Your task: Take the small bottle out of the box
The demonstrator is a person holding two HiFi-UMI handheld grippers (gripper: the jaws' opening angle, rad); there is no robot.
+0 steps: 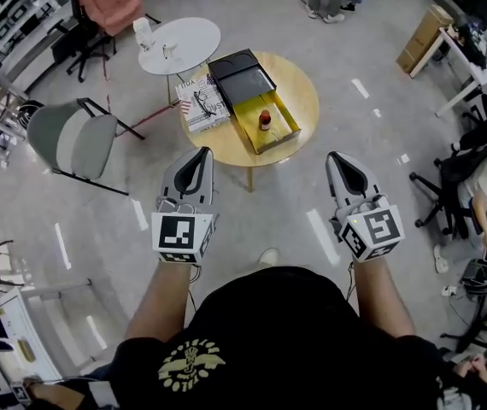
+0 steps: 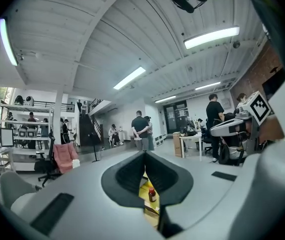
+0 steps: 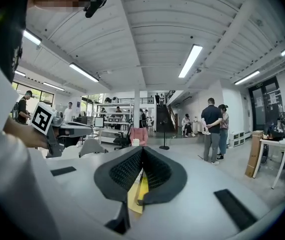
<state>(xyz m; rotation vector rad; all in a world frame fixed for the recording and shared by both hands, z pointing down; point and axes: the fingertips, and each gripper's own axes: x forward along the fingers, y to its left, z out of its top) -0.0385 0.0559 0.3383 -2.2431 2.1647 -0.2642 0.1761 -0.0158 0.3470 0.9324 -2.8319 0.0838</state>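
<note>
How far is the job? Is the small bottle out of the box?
Done: nothing; the small bottle stands inside the open box on the table. In hand: the left gripper and right gripper, both shut and empty, are short of the table. Remaining: reach, grasp, lift it out.

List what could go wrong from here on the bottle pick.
1. The left gripper and right gripper both have their jaws together. Reaching in like that would likely tip the upright small bottle.
2. The yellow box lies close to the near edge of the round table. A jaw catching its wall could shove it toward that edge.
</note>
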